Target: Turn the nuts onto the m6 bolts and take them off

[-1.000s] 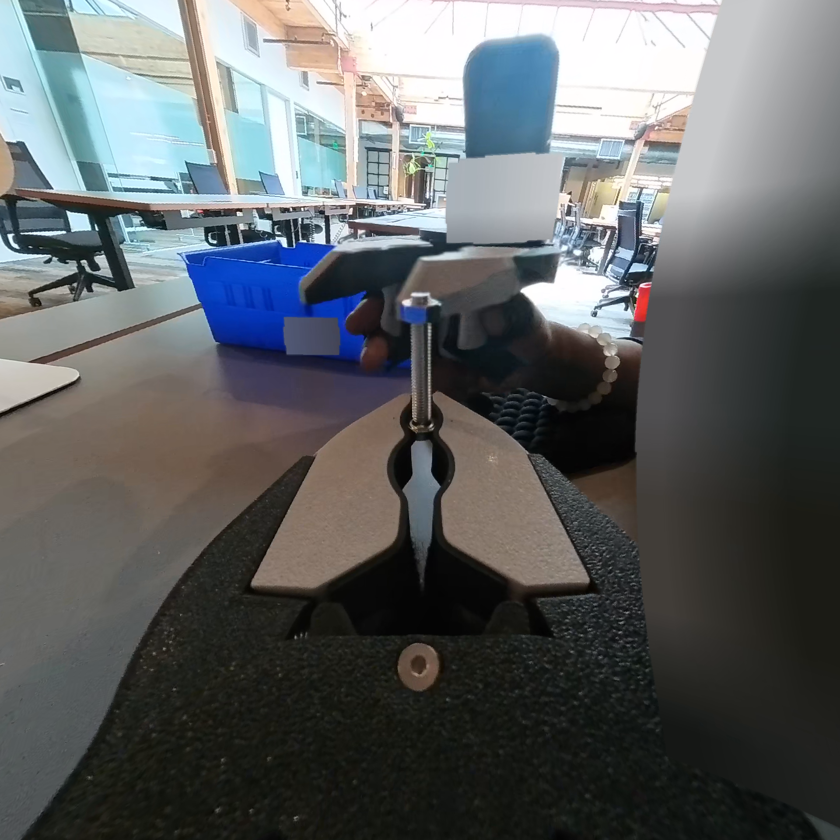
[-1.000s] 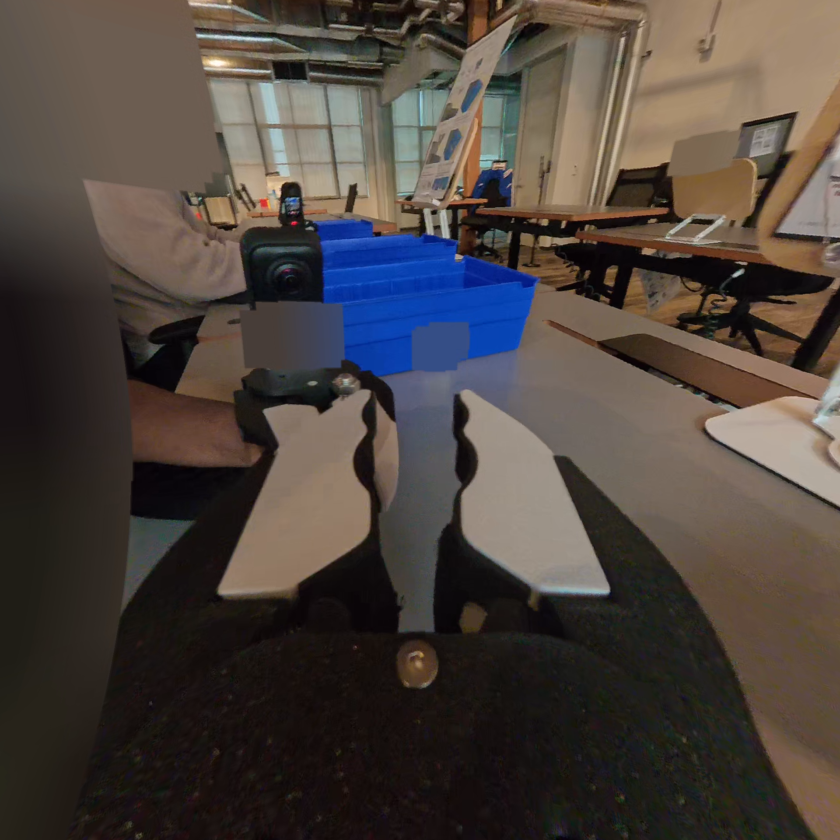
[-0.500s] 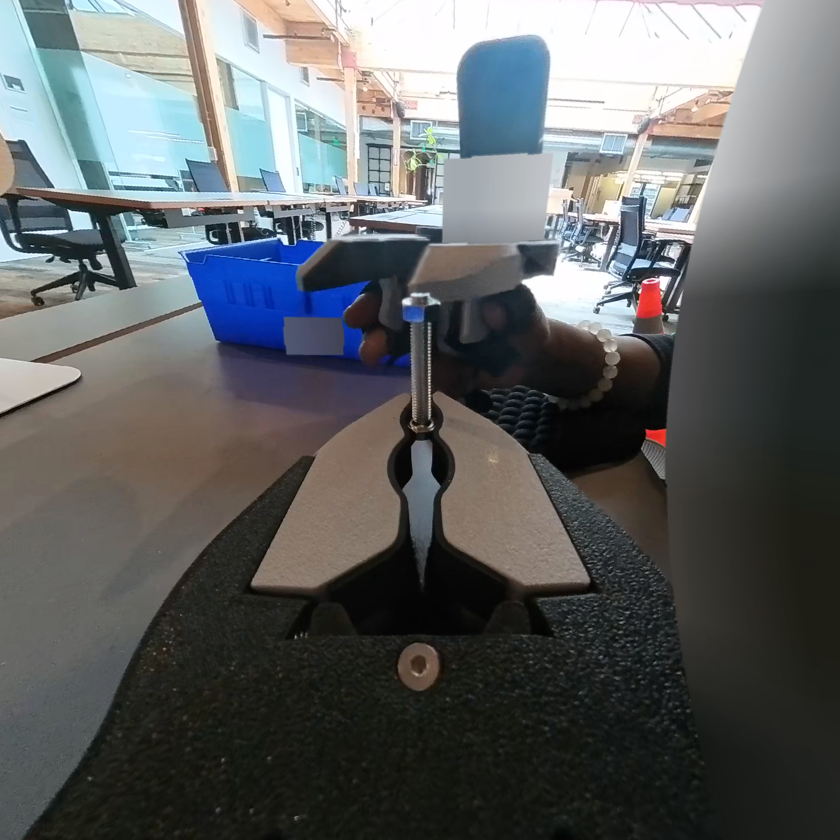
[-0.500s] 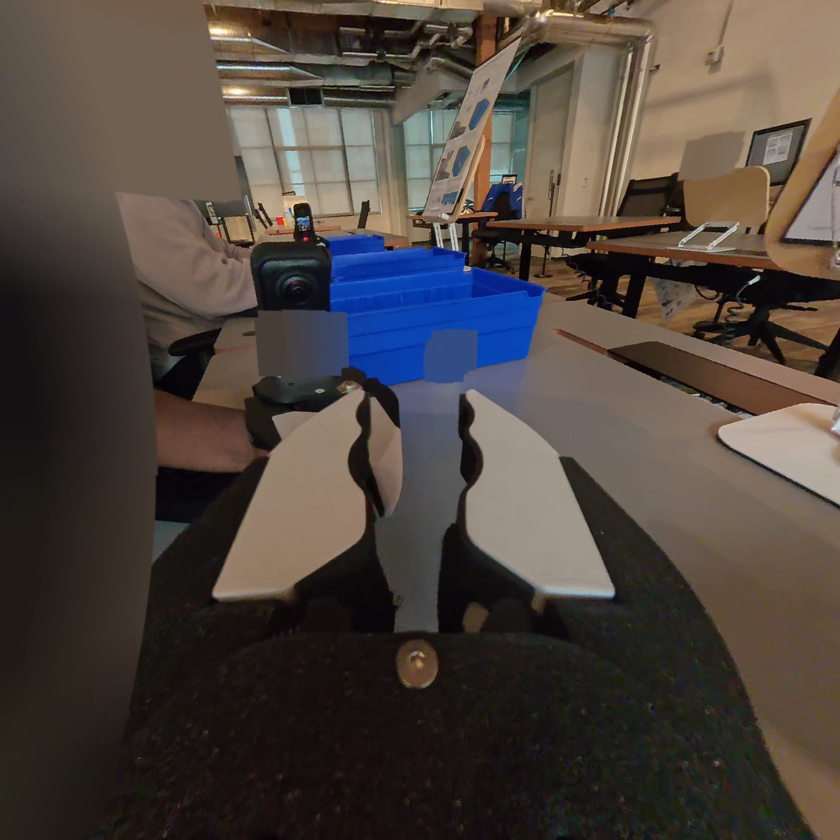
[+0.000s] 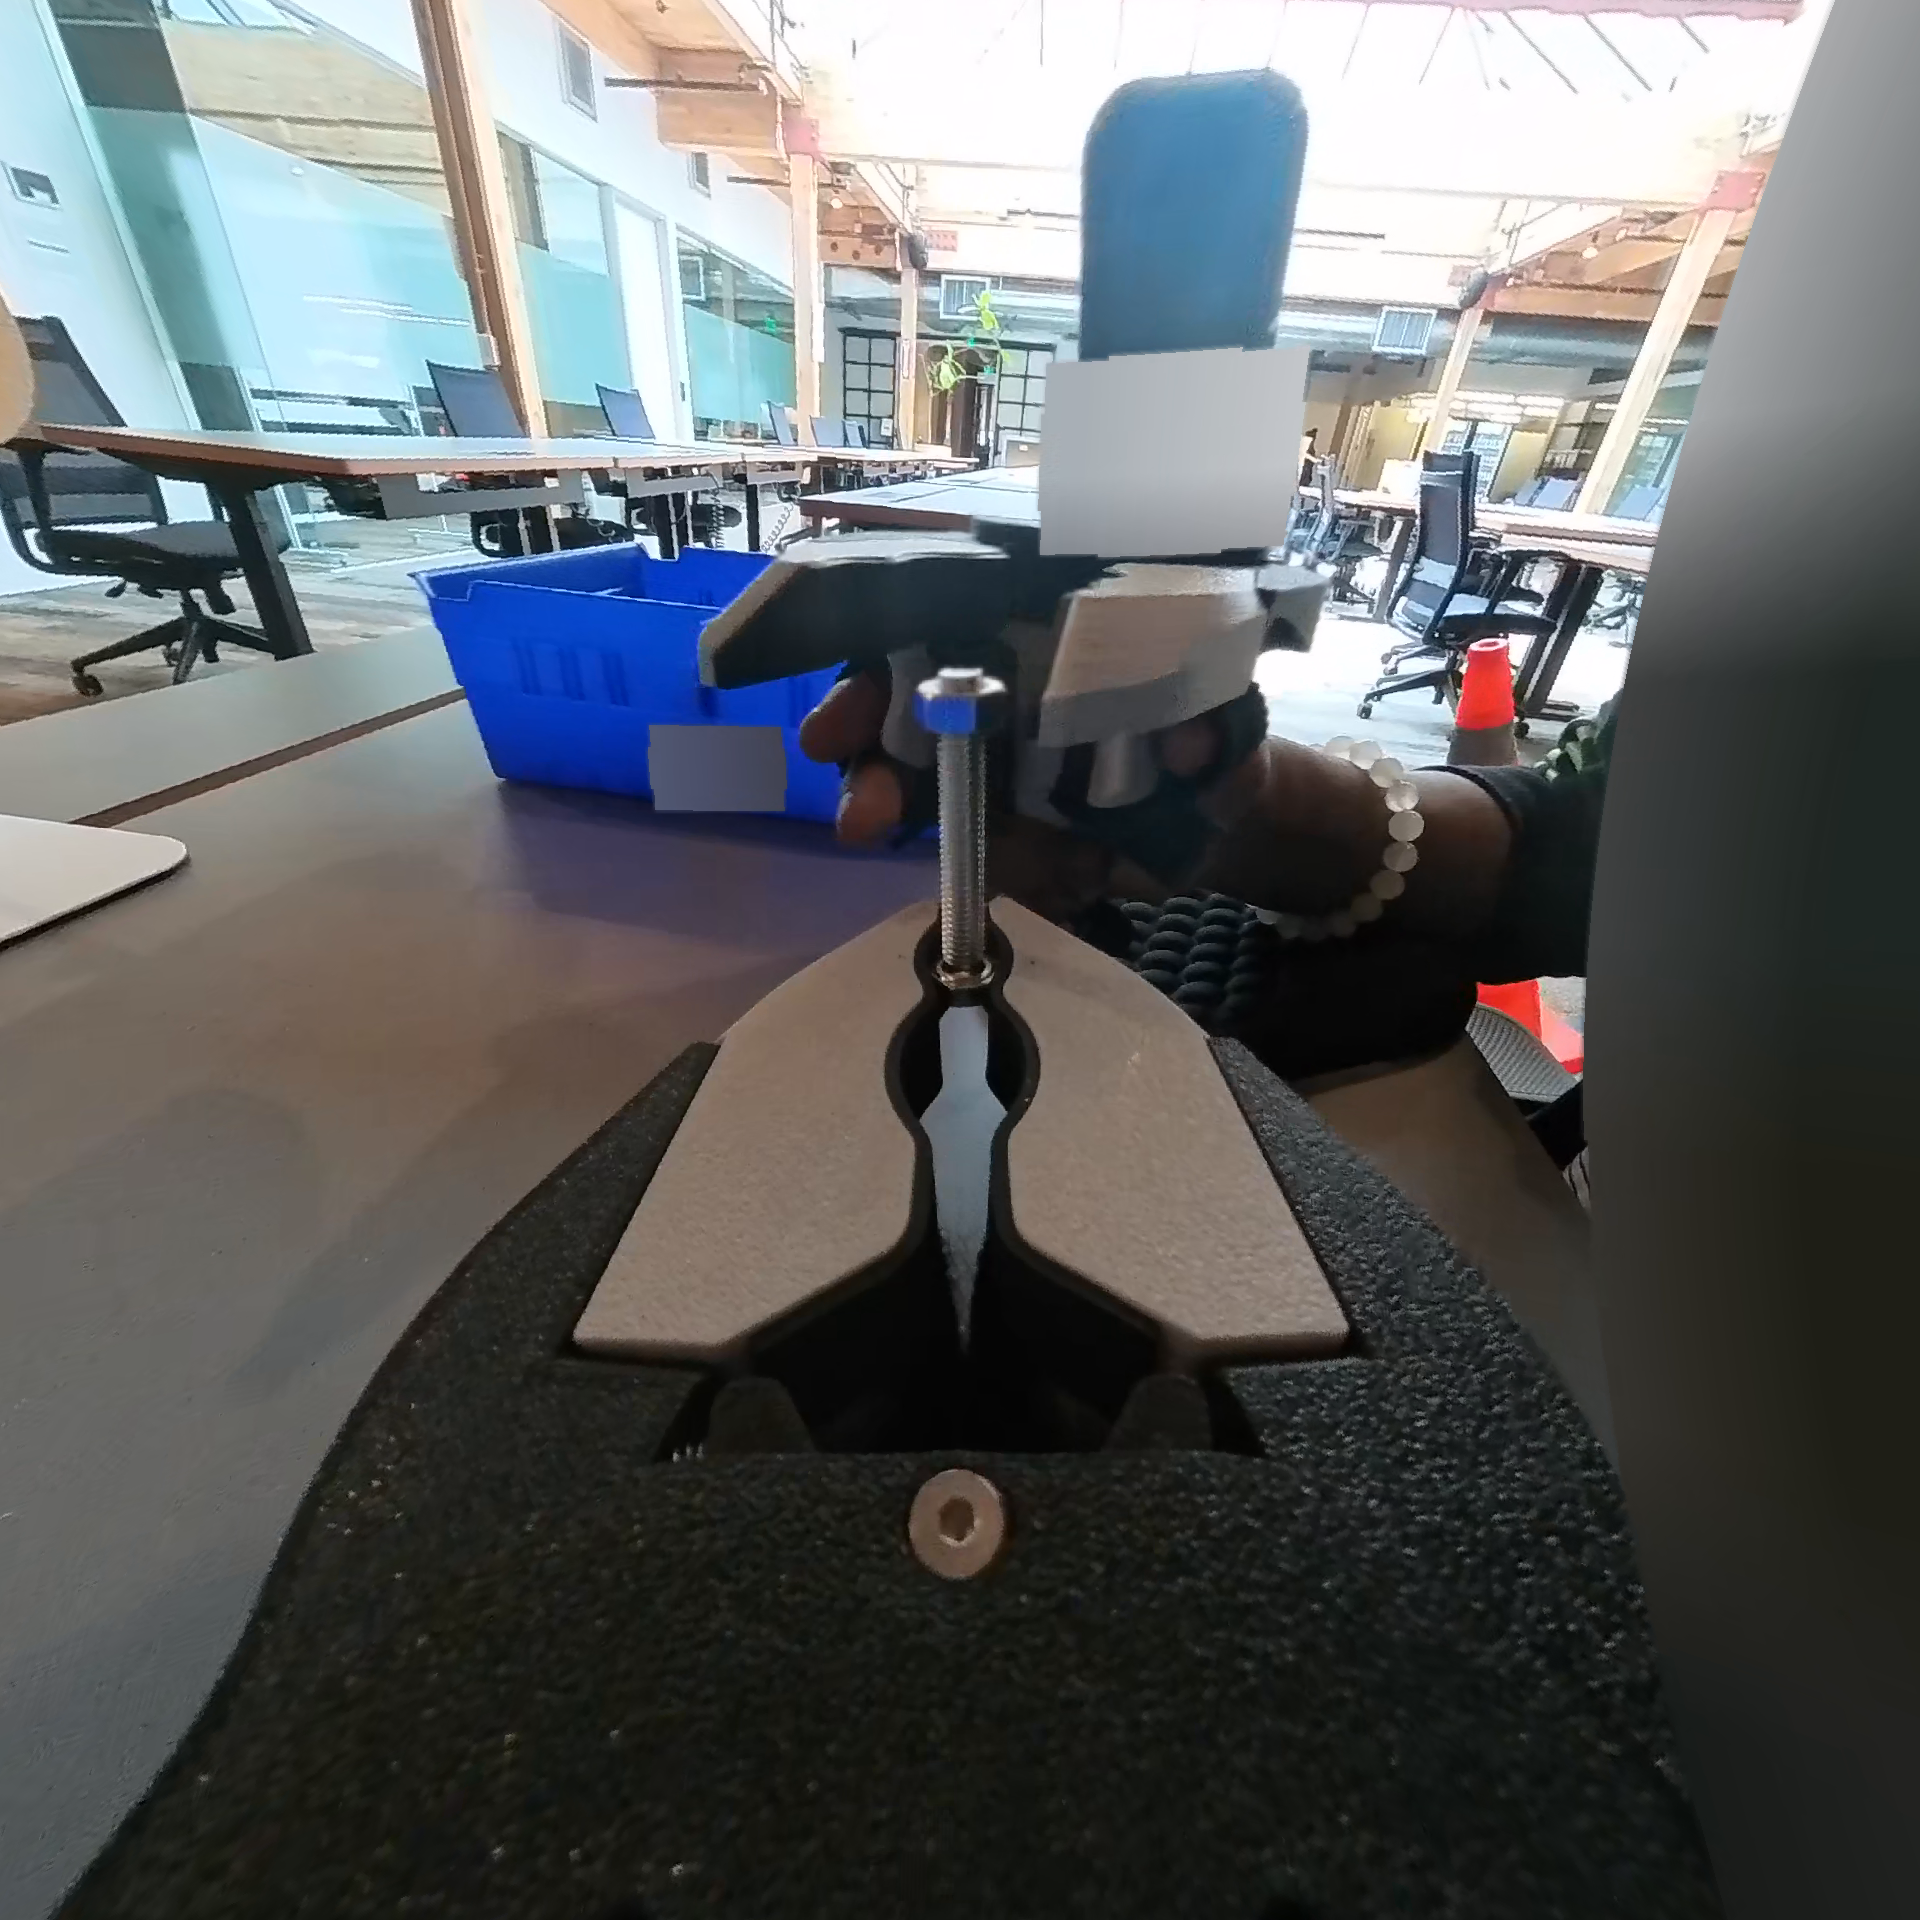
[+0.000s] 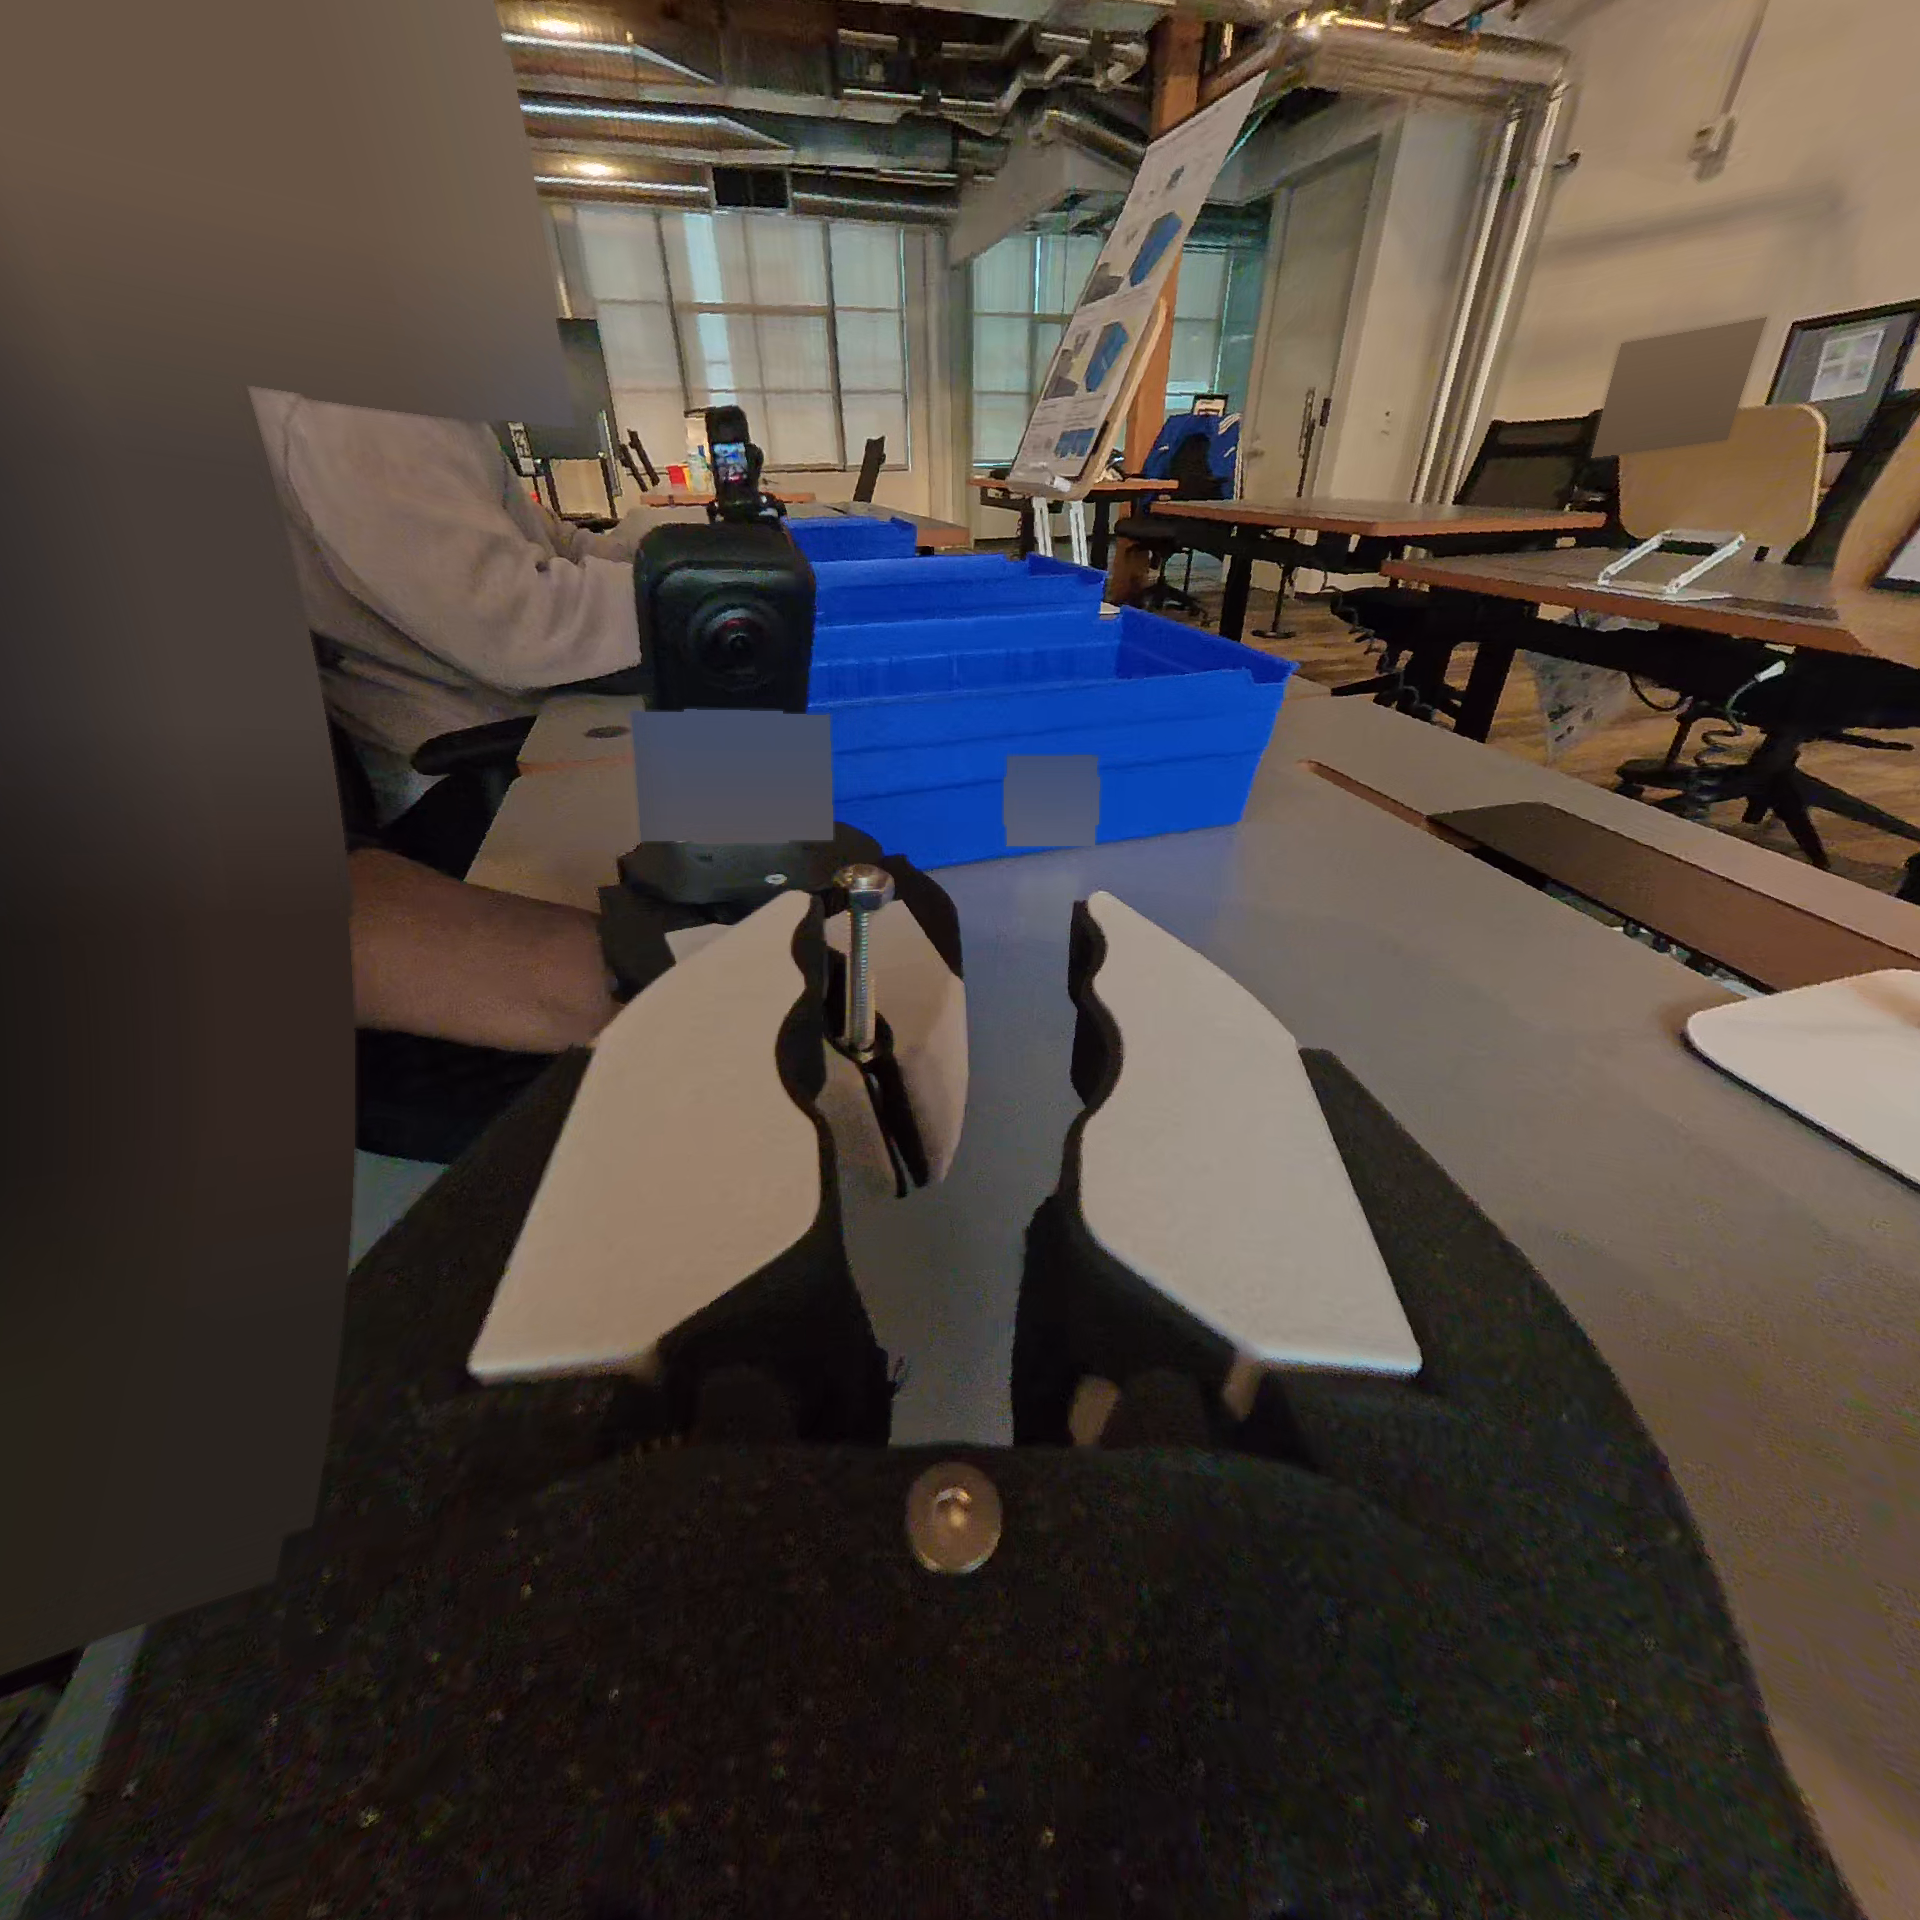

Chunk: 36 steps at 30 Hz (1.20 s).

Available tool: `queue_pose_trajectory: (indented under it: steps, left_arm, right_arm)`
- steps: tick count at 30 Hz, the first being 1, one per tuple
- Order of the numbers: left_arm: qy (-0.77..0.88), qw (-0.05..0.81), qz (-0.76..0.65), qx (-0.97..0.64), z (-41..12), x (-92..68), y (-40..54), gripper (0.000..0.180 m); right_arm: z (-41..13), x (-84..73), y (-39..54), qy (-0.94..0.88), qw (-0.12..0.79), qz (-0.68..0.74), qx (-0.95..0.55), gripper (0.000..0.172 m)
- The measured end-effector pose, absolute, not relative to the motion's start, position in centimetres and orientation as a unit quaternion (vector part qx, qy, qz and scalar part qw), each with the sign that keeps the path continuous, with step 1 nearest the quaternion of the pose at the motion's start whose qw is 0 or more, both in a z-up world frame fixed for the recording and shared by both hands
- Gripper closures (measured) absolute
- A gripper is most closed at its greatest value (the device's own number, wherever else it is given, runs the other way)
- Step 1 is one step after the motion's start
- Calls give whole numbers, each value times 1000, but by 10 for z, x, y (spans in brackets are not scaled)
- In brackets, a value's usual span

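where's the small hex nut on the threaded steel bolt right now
In the left wrist view, the hex nut sits atop the upright steel bolt, clamped in the left gripper, before the blue bin.

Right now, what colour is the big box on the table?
Bright blue. The box shows best in the right wrist view.

1. The left wrist view was brightly lit: daylight poured through the glazed roof (image 5: 1039,94) and blew out to white glare behind the timber beams.
2. The dark grey matte surface (image 5: 312,1039) carried a soft blue cast in front of the blue plastic bin (image 5: 582,665).
3. The right wrist view was dimmer and warmer, lit from the tall gridded windows (image 6: 748,312) at the back, which looked pale and washed out.
4. Both views bent straight lines near the edges, as wide-angle lenses do.
5. The black textured gripper body (image 5: 935,1714) stayed sharp close up, while the distant office chairs (image 5: 1455,582) were soft.
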<state>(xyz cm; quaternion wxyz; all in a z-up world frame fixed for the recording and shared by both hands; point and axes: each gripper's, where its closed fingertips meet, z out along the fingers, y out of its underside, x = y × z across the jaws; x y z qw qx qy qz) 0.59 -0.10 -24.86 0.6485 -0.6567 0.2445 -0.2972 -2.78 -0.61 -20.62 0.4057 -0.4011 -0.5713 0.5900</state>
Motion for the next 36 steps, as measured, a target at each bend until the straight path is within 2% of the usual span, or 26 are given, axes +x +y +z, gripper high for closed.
queue_pose_trajectory:
  steps: [3,8,13,15,16,18,23,28,34,36]
  left_arm:
    - [246,648,-296,-657,-249,6,-1,177]
    - [247,649,-296,-656,-249,6,-1,177]
    - [248,648,-295,-657,-249,7,-1,177]
    - [251,648,-293,-657,-250,7,-1,177]
    - [250,648,-294,-657,-249,7,-1,177]
    - [247,649,-295,-656,-249,6,-1,177]
    - [249,648,-294,-657,-249,7,-1,177]
    - [243,650,-297,-656,-248,5,0,177]
    - [248,649,-293,-657,-249,6,0,177]
    - [248,649,-293,-657,-249,6,0,177]
  right_arm:
    - [-205,-27,-5,-566,405,595,-403,128]
    - [-202,-25,3,-553,411,597,-410,141]
    - [-205,-27,-4,-567,406,593,-403,126]
    - [-205,-28,-3,-567,410,588,-406,128]
    - [-205,-27,0,-562,414,588,-410,136]
    - [-203,-26,4,-555,417,590,-413,140]
    - [-206,-28,-5,-570,411,585,-405,116]
    - [-206,-28,0,-563,412,586,-412,134]
    - [-206,-28,-6,-571,411,586,-402,122]
    - [-206,-28,-3,-568,415,584,-406,127]
